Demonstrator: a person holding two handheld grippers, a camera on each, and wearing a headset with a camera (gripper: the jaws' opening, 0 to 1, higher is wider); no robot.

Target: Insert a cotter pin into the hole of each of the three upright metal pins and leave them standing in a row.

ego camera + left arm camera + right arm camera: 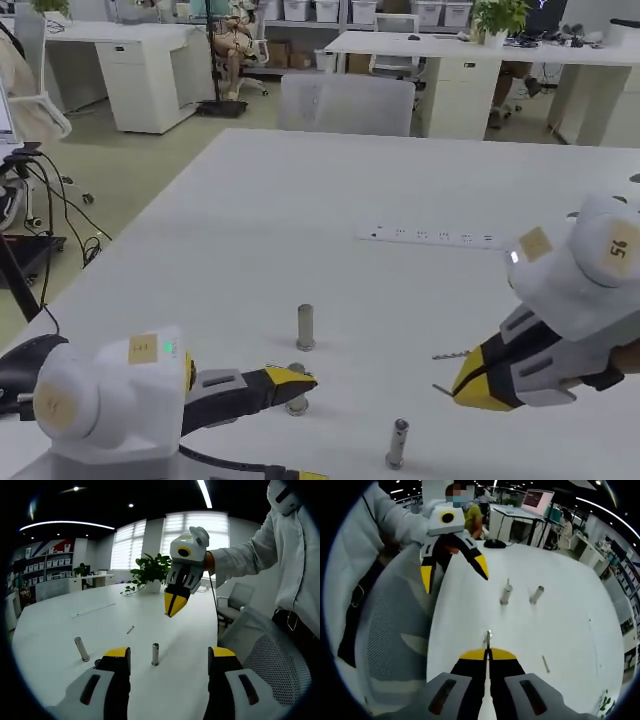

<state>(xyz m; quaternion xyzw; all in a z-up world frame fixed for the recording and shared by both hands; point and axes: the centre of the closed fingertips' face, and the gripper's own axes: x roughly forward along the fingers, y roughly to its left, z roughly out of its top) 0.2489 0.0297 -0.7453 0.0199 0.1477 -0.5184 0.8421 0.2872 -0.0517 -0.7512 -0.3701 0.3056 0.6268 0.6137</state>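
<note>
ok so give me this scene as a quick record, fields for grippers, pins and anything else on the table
left gripper: open, holding nothing
right gripper: shut on a thin metal cotter pin
upright grey metal pins: three standing on the white table, one partly behind the left gripper
loose cotter pin: lying flat on the table
white power strip: beyond the pins

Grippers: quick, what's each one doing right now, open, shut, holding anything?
Left gripper: open, holding nothing.
Right gripper: shut on a cotter pin.
</note>
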